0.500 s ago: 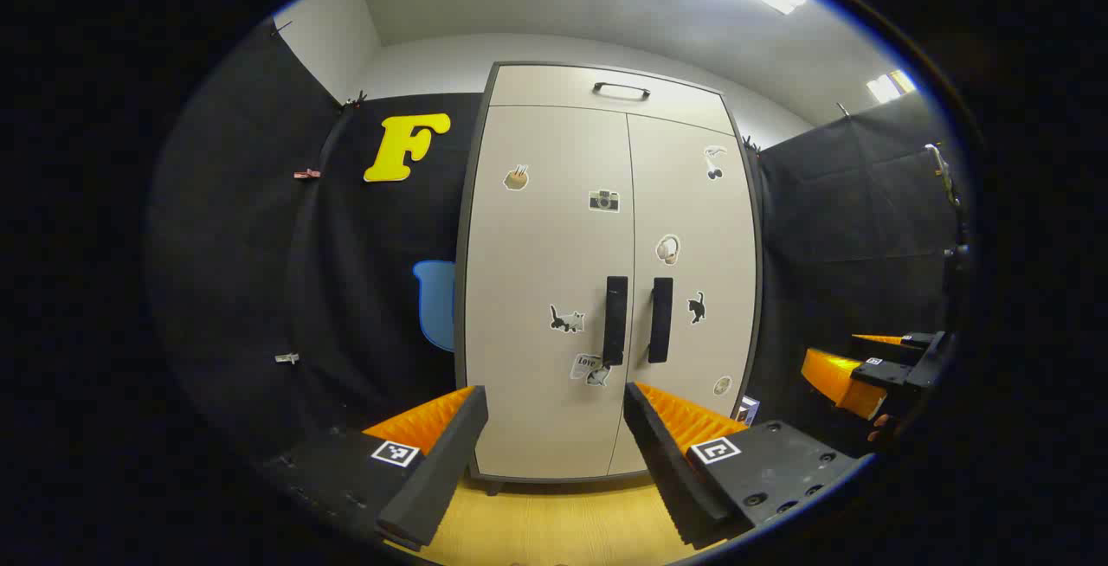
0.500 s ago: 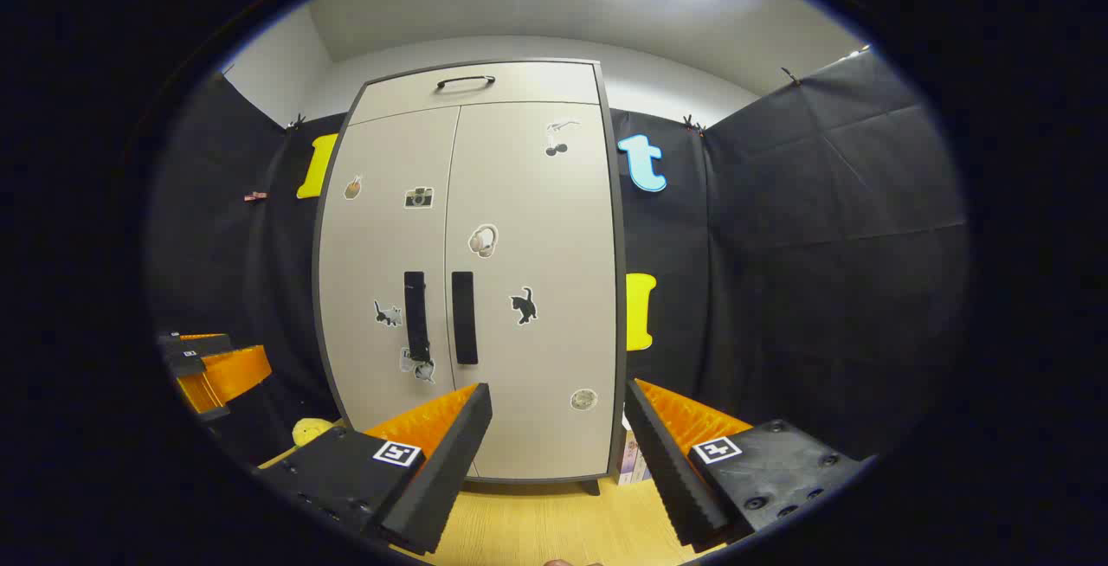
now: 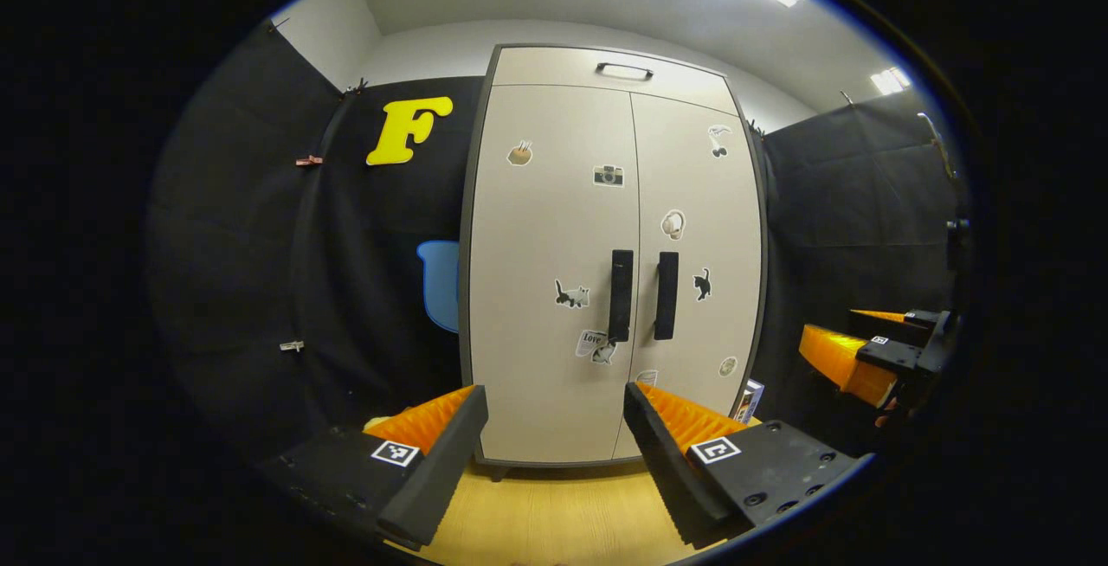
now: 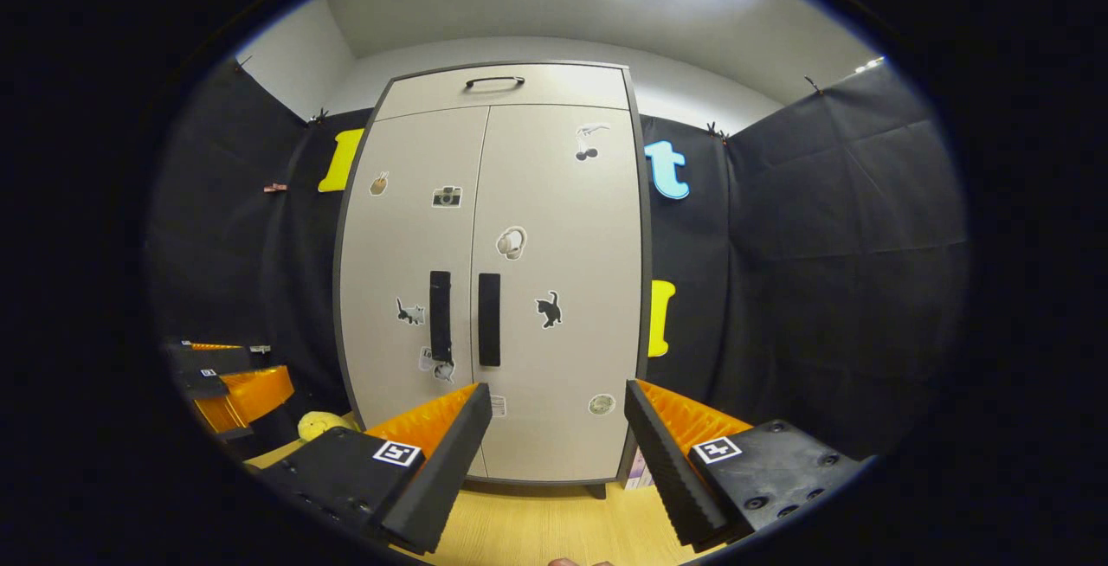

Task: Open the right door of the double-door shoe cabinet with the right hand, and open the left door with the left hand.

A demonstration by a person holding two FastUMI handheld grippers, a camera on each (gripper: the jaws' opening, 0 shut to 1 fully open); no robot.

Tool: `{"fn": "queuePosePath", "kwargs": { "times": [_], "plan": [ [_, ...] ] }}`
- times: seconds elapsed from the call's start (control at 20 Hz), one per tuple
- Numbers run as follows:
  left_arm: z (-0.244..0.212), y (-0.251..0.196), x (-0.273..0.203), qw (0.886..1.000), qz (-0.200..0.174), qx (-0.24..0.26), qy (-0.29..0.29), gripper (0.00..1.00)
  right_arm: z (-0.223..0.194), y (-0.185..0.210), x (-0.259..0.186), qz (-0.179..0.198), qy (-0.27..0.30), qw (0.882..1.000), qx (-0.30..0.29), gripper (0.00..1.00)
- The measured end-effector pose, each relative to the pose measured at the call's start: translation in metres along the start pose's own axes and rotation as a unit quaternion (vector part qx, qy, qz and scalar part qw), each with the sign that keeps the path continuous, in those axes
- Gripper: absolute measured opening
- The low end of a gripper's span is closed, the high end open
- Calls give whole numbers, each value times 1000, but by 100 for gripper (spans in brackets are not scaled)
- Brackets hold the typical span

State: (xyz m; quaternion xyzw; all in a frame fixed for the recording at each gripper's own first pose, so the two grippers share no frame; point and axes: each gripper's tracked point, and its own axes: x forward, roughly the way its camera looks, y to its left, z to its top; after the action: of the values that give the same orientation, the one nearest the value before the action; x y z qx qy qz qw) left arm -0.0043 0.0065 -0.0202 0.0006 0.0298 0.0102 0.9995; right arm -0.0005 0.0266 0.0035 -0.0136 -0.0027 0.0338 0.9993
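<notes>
- Left gripper view: left gripper (image 3: 554,445) fingers spread wide, holding nothing, well short of the cabinet.
- Right gripper (image 4: 554,445) likewise spread wide and unladen above the wood floor (image 4: 537,523).
- Beyond, shoe cabinet (image 3: 554,73) stands upright; left door (image 3: 541,237) and right door (image 4: 563,289) both closed, their two black handles (image 4: 441,315) side by side at the centre seam.
- Stickers (image 4: 547,309) dot both doors.

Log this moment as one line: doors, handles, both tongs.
stage: approach | left door: closed | right door: closed | left tongs: open, short of left handle | right tongs: open, short of right handle
</notes>
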Motion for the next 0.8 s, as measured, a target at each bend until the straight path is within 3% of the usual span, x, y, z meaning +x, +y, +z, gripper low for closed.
{"fn": "queuePosePath", "kwargs": {
  "times": [0.45,0.8],
  "plan": [
    [-7,9,-1,1000,7,-19,6,98,-10,15,8,9,31,999,-5,98],
    [-13,16,1,1000,11,-12,17,98,14,23,38,13,20,1000,8,98]
  ]
}}
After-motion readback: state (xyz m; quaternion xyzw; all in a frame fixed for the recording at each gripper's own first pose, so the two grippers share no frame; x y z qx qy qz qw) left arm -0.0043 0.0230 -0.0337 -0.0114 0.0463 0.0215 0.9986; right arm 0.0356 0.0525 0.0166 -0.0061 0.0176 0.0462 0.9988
